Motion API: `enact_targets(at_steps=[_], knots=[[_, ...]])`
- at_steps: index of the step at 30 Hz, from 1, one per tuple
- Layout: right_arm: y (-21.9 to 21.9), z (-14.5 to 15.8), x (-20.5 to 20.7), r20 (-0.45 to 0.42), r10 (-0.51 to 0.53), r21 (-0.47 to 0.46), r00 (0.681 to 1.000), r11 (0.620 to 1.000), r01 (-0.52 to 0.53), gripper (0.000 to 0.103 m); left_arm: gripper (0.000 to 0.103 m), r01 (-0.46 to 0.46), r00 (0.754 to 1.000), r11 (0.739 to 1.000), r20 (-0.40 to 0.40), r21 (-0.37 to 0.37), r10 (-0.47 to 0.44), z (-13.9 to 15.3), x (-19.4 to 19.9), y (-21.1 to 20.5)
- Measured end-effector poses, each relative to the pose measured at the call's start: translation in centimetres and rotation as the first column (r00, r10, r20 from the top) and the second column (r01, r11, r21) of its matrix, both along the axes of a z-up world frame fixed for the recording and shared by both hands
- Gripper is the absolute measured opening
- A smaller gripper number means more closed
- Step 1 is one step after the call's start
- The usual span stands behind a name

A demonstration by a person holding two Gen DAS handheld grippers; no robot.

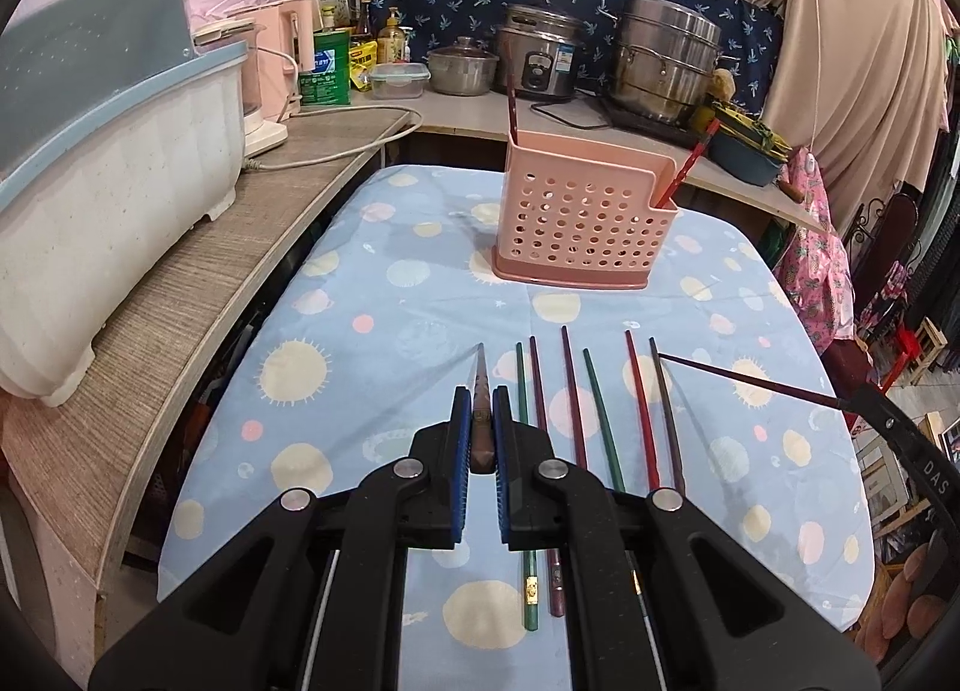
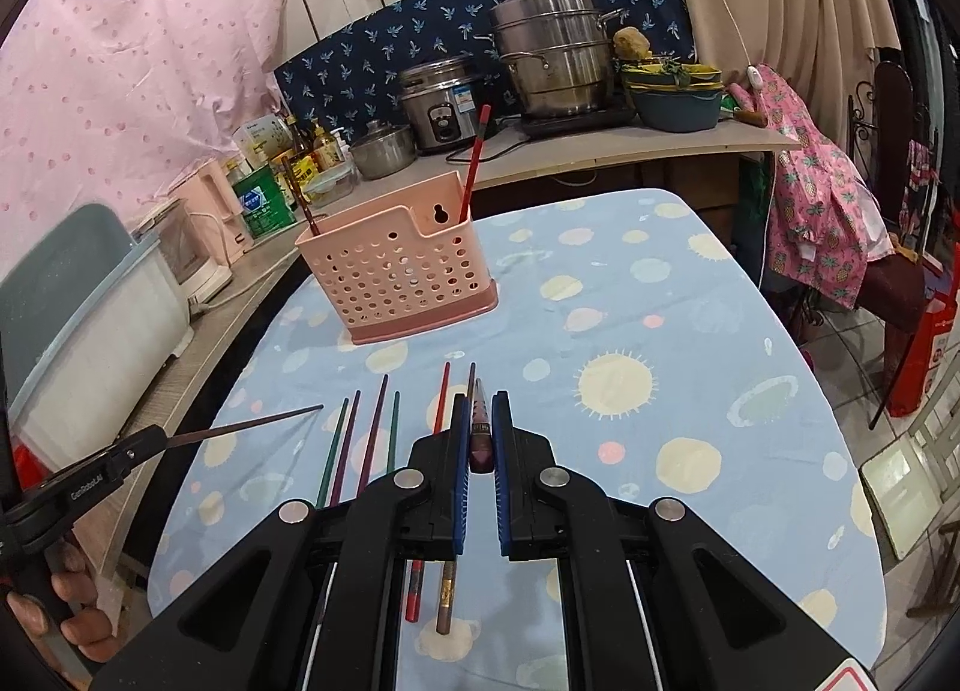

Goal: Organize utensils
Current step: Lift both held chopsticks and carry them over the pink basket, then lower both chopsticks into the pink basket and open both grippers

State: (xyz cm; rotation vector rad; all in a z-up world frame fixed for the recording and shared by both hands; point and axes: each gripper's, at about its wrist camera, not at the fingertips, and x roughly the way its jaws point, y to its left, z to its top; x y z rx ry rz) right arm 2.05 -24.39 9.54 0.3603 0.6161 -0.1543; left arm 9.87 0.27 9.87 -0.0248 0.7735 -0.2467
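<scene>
A pink perforated utensil basket (image 1: pixel 579 229) stands on the blue spotted tablecloth (image 1: pixel 372 295), with two chopsticks upright in it; it also shows in the right wrist view (image 2: pixel 399 277). Several chopsticks (image 1: pixel 579 397) lie in a row on the cloth, also seen from the right wrist (image 2: pixel 372 433). My left gripper (image 1: pixel 481 397) is shut on a brown chopstick (image 1: pixel 482 391) and holds it above the cloth. My right gripper (image 2: pixel 480 403) is shut on a dark chopstick (image 2: pixel 480 409). Each gripper shows at the edge of the other's view with its chopstick pointing inward.
A wooden counter (image 1: pixel 198 283) runs along the left with a white dish rack (image 1: pixel 90 199), pink kettle and bottles. Pots and a rice cooker (image 1: pixel 540 61) stand on the back counter. A chair with pink cloth (image 2: pixel 840 211) is at the right.
</scene>
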Motion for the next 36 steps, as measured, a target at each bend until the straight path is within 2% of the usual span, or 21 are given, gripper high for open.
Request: enact_targets(at_steps=[10,18,27,36], knots=[[-0.8,3.5,1.9,0.056,-0.006,-0.021,0.998,1.0,0.007,0.007,0.007,0.003,0.999,1.0,0.039,-0.03,-0.002,3.3,2.0,-0.2],[-2.6,7.0,4.6,0.119,-0.005,0.011,0.993,1.0,0.004,0.007,0.007,0.007,0.997,0.997,0.078,-0.074,-0.001,7.0,5.0,-0.7],[-3.3,12.2,8.6,0.223,0.011,0.01,0.975,1.0,-0.014,0.007,0.007,0.022,0.986,0.992,0.166,-0.125,-0.001,12.4,8.8,-2.1],[-4.1,18.5,14.3,0.337,-0.007,0.015,0.942,1.0,0.002,0.007,0.007,0.029,0.955,0.986,0.296,-0.164,0.021,19.1,13.5,-4.1]])
